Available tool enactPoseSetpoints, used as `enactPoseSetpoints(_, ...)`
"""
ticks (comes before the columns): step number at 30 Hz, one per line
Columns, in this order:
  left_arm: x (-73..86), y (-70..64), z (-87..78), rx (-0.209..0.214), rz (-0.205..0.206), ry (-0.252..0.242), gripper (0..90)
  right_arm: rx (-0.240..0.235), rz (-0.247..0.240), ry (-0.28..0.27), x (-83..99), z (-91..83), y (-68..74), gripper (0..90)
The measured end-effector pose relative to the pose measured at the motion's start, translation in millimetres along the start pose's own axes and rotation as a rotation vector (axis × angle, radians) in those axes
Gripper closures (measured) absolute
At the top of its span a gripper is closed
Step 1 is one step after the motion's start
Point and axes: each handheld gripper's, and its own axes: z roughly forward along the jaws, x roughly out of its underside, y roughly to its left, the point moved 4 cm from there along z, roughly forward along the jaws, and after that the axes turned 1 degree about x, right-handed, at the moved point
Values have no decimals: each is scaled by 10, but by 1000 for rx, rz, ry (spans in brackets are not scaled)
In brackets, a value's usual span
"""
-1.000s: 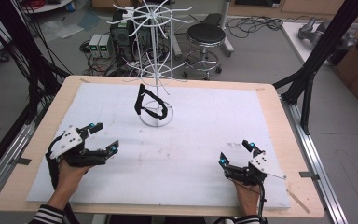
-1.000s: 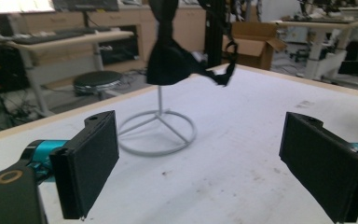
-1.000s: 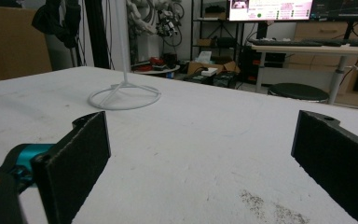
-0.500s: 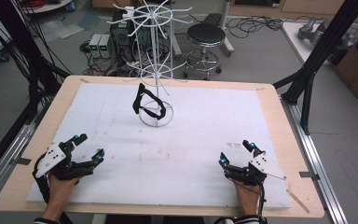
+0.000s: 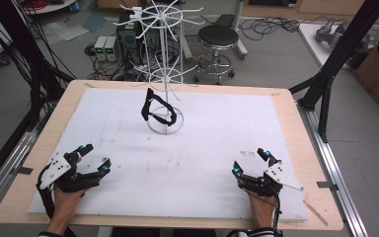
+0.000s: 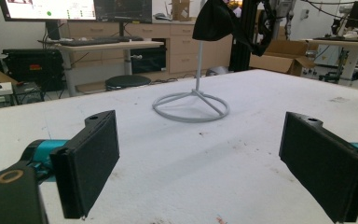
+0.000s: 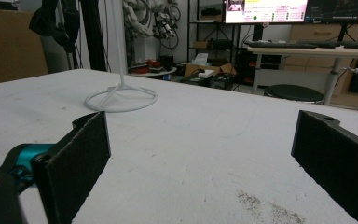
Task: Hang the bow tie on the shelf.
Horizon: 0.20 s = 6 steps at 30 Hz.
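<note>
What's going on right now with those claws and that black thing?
Left claw open, right claw open, both empty. Black strap hanging on white rack. Nothing between.

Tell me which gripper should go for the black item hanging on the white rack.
Left, probably. The left gripper is open and sits nearer the black item, which hangs on the white rack left of centre. The right gripper, also open, has farther to cross.

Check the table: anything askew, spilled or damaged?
Nothing spilled or damaged. The white wire rack stands upright, with a black strap draped from a lower hook. Only oddities: faint scuffs and specks on the white mat. Left gripper and right gripper rest open, empty.
</note>
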Motion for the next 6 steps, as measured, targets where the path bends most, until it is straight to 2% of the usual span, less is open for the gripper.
enactPoseSetpoints(6, 0, 9, -19, -7, -9, -18, 127, 0, 6, -1, 0, -4, -2, 34)
